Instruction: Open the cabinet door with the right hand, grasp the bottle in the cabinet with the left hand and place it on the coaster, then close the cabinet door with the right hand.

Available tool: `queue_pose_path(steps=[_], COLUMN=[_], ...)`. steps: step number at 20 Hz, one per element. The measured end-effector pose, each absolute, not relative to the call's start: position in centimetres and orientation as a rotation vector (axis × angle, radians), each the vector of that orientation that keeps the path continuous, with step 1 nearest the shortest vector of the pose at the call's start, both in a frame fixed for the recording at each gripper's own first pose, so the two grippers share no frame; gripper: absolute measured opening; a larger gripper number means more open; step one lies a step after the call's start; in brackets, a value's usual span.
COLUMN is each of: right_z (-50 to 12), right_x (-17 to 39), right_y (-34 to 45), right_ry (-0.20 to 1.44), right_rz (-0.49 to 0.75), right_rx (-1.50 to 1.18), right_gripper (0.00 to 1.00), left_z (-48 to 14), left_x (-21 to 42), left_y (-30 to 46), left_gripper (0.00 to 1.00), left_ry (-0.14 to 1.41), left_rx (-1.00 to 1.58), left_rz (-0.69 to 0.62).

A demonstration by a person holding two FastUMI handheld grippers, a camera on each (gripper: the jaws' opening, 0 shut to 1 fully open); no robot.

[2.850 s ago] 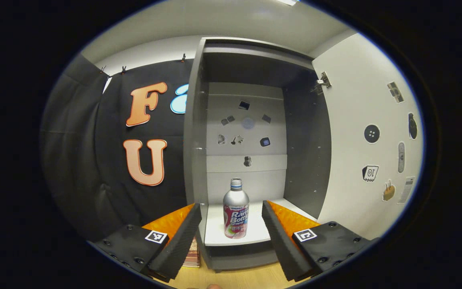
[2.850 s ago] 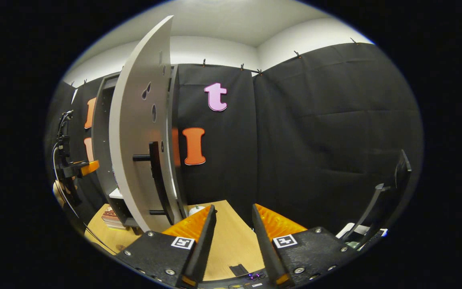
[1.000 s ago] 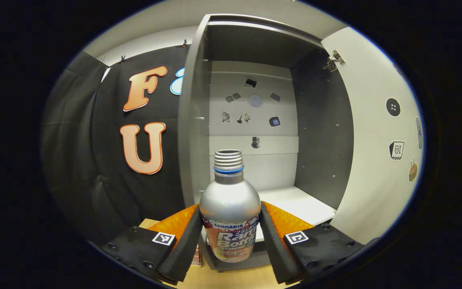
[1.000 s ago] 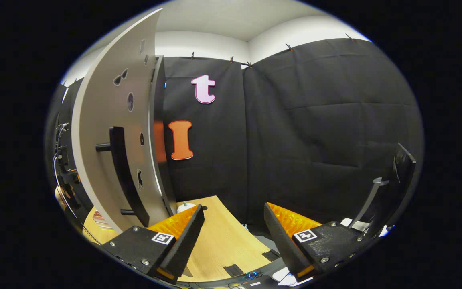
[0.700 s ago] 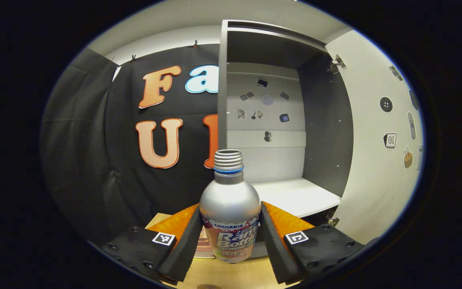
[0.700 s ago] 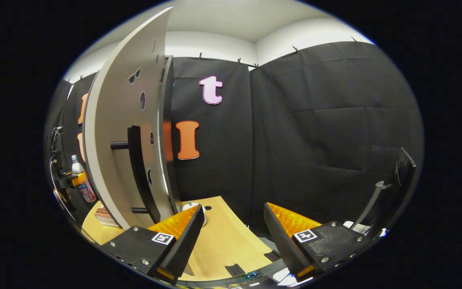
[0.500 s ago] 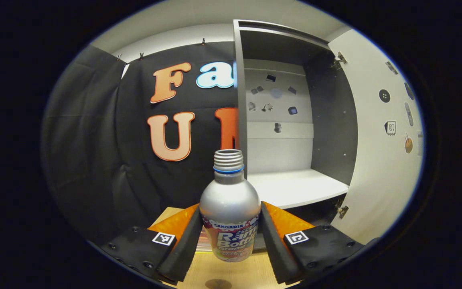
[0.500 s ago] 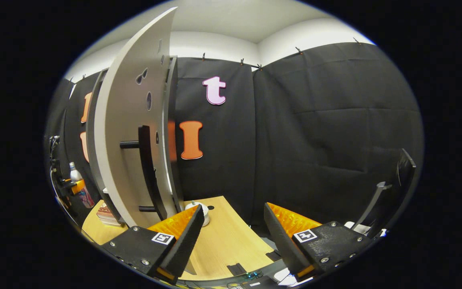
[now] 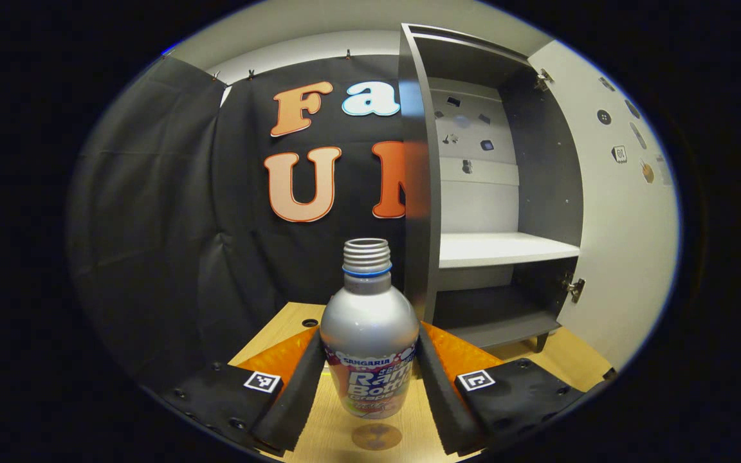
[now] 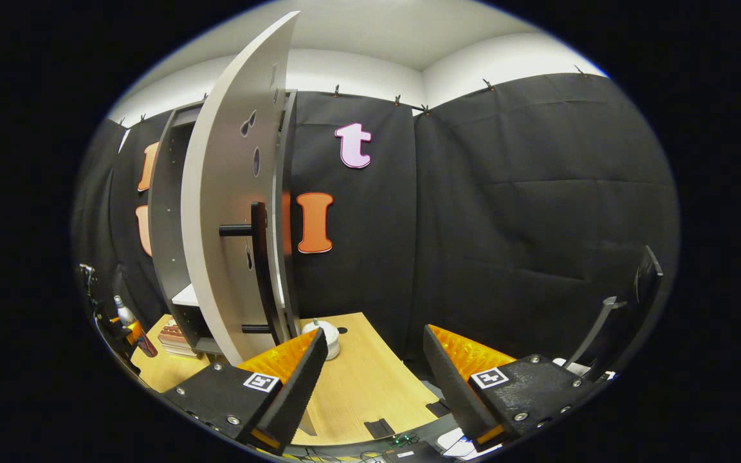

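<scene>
left gripper (image 9: 368,376) jaws clamped on bottle (image 9: 368,350), above coaster (image 9: 376,436) | right gripper (image 10: 374,379) jaws apart, empty | cabinet door (image 10: 232,212) open

The right gripper (image 10: 374,386) occupies the bottom of the right gripper view with its jaws spread wide and nothing between them. Below it lies a wooden table (image 10: 364,386). At left stands the grey cabinet (image 10: 171,212) with its cabinet door (image 10: 229,193) swung open, edge toward the camera. A dark bar handle (image 10: 258,270) is mounted upright on the door face. A small white object (image 10: 325,334) rests on the table just beside the door's lower edge. Far left, the left gripper (image 10: 116,328) holds the bottle (image 10: 127,318) upright, near a stack of books (image 10: 174,337) under the cabinet. A monitor (image 10: 640,289) on a stand is at far right.
</scene>
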State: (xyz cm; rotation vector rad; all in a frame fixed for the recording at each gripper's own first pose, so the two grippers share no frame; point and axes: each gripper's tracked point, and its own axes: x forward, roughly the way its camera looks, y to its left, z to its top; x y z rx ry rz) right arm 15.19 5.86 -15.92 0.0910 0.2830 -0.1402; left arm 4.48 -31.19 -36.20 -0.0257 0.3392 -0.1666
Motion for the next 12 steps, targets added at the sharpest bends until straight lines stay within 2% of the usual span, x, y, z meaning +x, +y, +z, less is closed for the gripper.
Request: queue_pose_path(steps=[5, 12], right_z=[-16.0, -16.2], right_x=[14.8, 14.4], right_y=[5.5, 5.1], right_ry=[0.296, 0.316], right_rz=[-0.167, -0.217], right_rx=[0.092, 0.082], right_gripper=[0.93, 0.93], left_z=[-41.7, -48.5], left_x=[2.4, 1.3], left_y=[-31.4, -32.0], left_gripper=[0.85, 0.85], left_ry=[0.359, 0.435], left_rx=[0.035, -0.013], left_rz=[-0.190, -0.177])
